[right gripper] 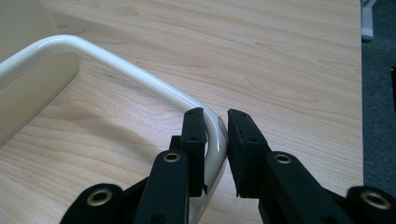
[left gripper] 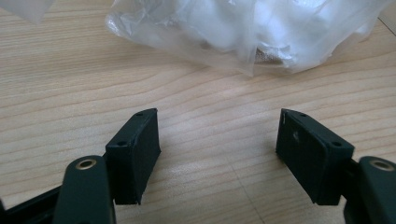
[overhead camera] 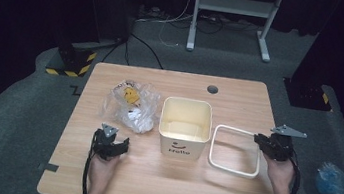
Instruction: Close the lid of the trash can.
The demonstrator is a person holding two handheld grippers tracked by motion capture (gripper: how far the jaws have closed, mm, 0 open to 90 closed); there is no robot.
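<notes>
right hand-held gripper (right gripper: 216, 128) is clamped narrow on the near right corner of the white square rim frame (overhead camera: 235, 151), which lies flat on the bench (overhead camera: 241, 93) just right of the cream bin (overhead camera: 184, 127). left hand-held gripper (left gripper: 217, 140) hangs wide and empty before the clear plastic bag (left gripper: 243, 28). judgement: lift the frame level and keep the pinch firm (a corner hold may let it swing).

Cream frame (overhead camera: 235, 150), black hand-held gripper (right gripper: 216, 126)
</notes>
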